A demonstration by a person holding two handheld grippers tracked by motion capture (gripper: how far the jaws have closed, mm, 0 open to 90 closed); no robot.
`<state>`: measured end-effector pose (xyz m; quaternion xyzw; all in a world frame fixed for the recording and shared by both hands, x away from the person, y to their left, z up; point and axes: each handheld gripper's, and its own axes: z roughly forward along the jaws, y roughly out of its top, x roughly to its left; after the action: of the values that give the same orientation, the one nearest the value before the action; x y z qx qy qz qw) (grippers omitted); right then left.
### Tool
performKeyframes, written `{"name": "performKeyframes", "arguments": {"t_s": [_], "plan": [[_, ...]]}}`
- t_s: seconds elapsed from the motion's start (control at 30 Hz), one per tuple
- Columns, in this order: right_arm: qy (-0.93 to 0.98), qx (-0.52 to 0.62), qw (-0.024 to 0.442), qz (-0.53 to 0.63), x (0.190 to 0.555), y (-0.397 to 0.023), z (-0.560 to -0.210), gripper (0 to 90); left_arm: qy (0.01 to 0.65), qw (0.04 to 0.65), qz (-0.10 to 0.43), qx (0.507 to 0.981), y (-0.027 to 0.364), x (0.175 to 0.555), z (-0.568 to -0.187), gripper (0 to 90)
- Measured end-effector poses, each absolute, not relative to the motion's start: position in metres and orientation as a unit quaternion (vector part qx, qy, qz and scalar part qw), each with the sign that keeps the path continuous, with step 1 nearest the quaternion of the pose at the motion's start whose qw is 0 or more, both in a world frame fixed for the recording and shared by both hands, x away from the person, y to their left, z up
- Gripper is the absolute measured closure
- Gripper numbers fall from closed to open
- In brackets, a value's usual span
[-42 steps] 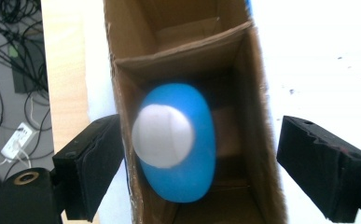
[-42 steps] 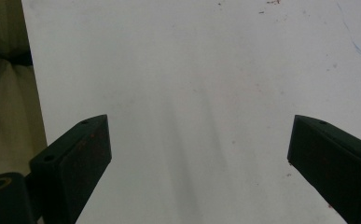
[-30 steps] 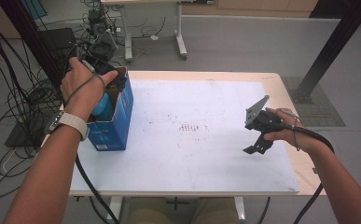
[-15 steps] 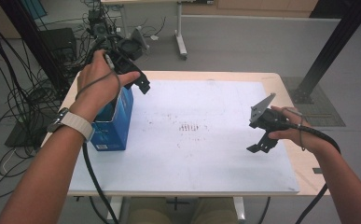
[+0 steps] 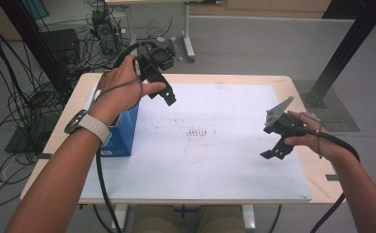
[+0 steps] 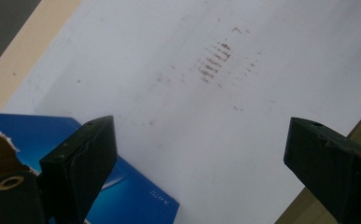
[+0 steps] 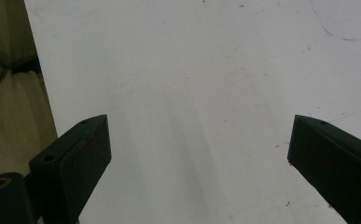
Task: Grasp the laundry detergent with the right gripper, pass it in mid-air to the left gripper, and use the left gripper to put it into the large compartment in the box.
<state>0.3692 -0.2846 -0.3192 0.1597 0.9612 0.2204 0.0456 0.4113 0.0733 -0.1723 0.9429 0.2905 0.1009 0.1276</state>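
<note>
1. Left claw [image 5: 162,90] wide, jaws just opening, nothing between; held above the surface [image 5: 224,170] beside the box.
2. Box [image 5: 122,133] at left edge, partly hidden by the forearm; torn flap cut off in left gripper view.
3. Right claw [image 5: 278,138] wide, empty.

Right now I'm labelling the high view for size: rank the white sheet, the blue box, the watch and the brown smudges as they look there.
1. white sheet
2. blue box
3. watch and brown smudges: alike, and the watch sits nearer the camera, so unranked.

the left hand [image 5: 120,90] and forearm hide most of the blue box [image 5: 122,136]
</note>
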Motion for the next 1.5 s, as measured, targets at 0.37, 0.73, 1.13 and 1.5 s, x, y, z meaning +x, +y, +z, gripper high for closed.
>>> {"name": "performKeyframes", "arguments": {"t_s": [0.37,0.73,1.13,1.5], "plan": [[0.961,0.16,0.045,0.22,0.371,-0.284,-0.318,6.0,0.214,0.111,0.081,0.967,0.043,0.404,-0.187,10.4],[0.961,0.162,0.047,0.22,0.373,-0.286,-0.318,6.0,0.199,0.099,0.078,0.972,0.028,0.402,-0.198,10.6],[0.96,0.164,0.044,0.223,0.372,-0.288,-0.322,6.0,0.199,0.097,0.077,0.972,0.018,0.406,-0.205,10.6],[0.96,0.165,0.045,0.223,0.373,-0.289,-0.322,6.0,0.204,0.099,0.079,0.971,0.021,0.408,-0.204,10.6]]}}
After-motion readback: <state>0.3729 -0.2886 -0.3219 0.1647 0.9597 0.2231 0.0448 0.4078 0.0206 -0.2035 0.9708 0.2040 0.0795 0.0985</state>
